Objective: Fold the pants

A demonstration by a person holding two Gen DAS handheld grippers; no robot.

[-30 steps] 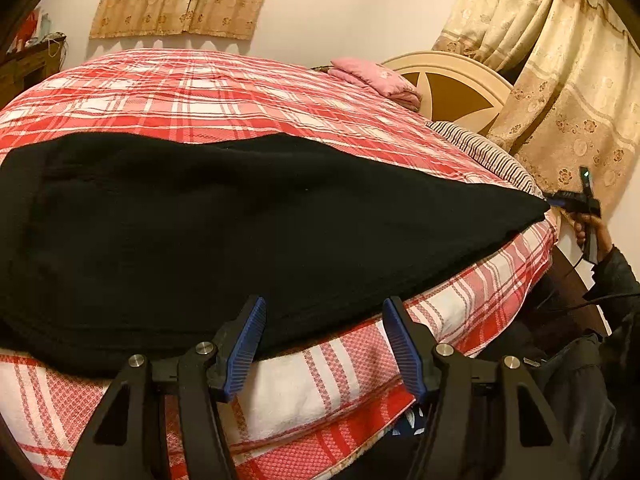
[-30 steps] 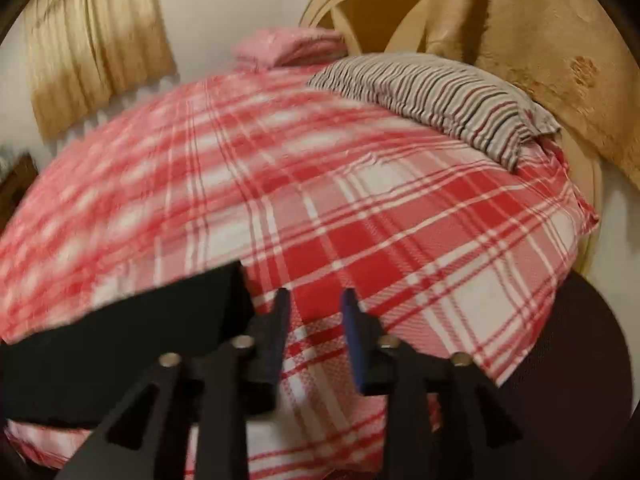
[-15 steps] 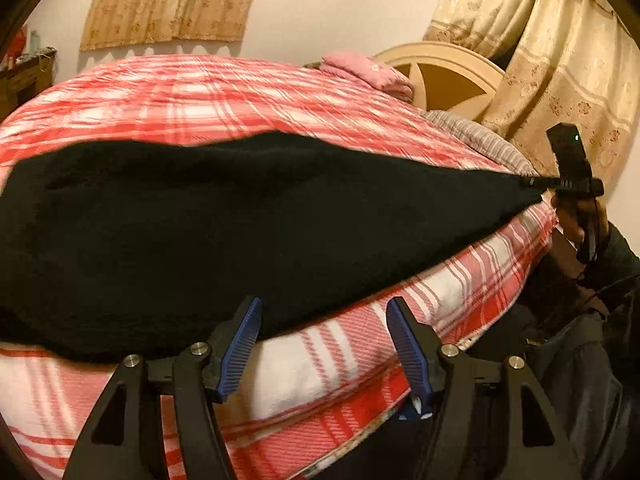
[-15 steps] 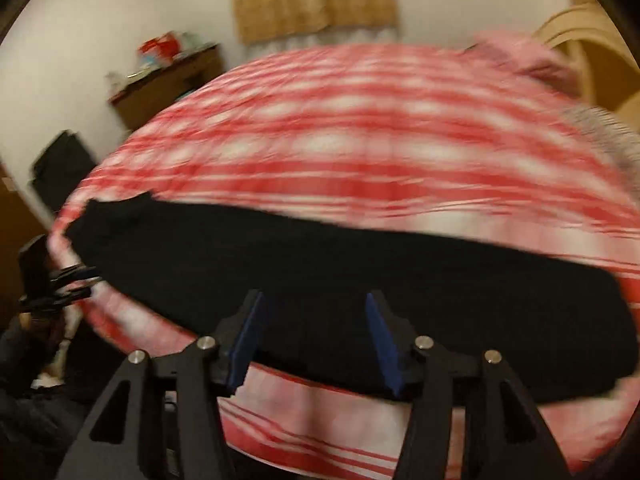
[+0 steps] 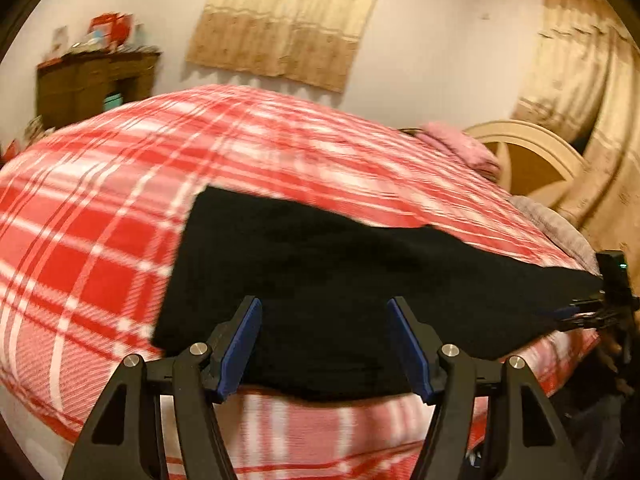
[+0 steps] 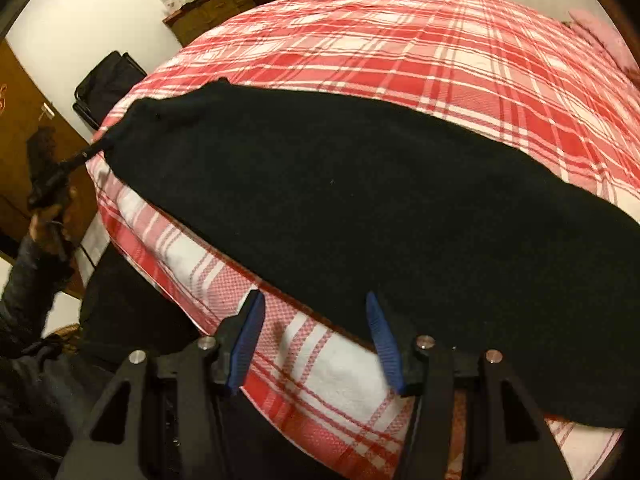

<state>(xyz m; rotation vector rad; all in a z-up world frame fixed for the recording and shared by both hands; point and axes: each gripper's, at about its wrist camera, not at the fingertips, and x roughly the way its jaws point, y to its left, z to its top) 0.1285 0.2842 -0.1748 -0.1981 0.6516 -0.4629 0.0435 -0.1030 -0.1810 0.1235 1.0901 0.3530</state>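
Observation:
Black pants (image 5: 340, 280) lie flat in a long strip along the near edge of a bed with a red and white plaid cover (image 5: 100, 248). They also show in the right wrist view (image 6: 360, 200). My left gripper (image 5: 324, 344) is open and empty, its blue pads just over the near edge of the pants at one end. My right gripper (image 6: 312, 340) is open and empty, at the bed edge by the near edge of the pants. Each gripper shows small in the other view: the right one (image 5: 592, 312) and the left one (image 6: 80, 156) sit at opposite ends of the pants.
A cream headboard (image 5: 532, 160), a pink folded item (image 5: 460, 148) and a striped pillow (image 5: 560, 228) are at the bed's head. A dark wooden cabinet (image 6: 228, 4) stands against the wall. A black bag (image 6: 108, 84) stands beyond the bed's foot. Curtains (image 5: 288, 24) hang on the wall.
Both grippers have swung round. The left view has turned towards the pants' end on its side. The right gripper has turned from the pillow end to face along the pants, and has opened wider.

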